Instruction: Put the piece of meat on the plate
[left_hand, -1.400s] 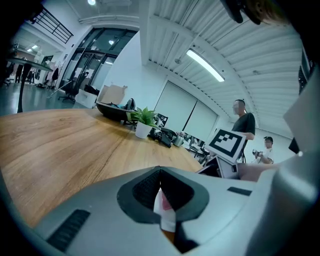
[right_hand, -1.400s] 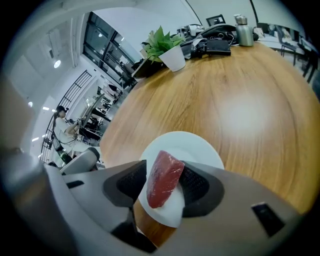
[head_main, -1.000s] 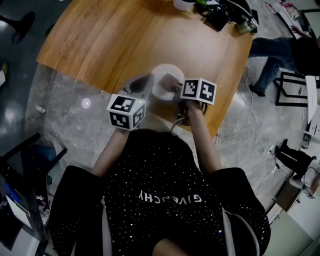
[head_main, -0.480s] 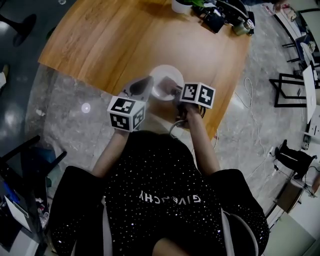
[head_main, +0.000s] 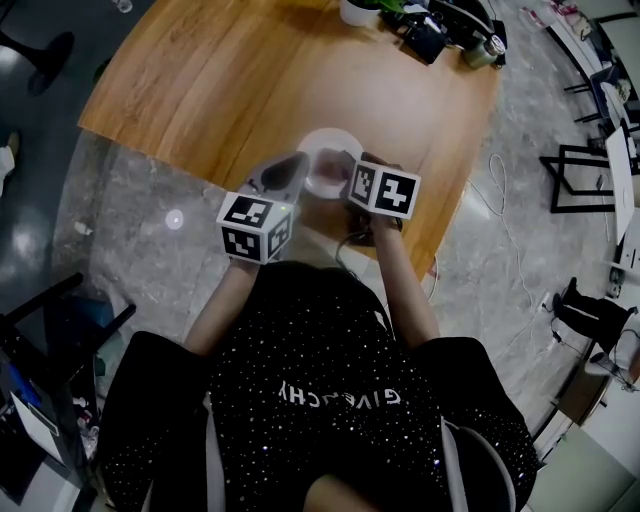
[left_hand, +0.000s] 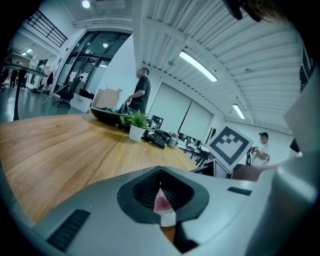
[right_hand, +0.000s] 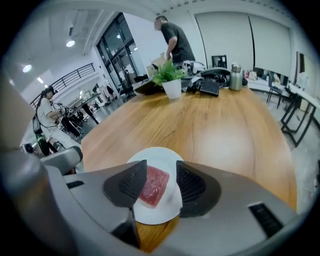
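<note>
Wooden table (head_main: 250, 80) bears plate (right_hand: 156, 214) (meat (right_hand: 151, 187) on it); right tool (right_hand: 161, 183) gapes empty; left tool (left_hand: 161, 189) closed.

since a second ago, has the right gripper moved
Yes. In the head view the right gripper has shifted left against the plate, and now reaches further over the plate's right side.
</note>
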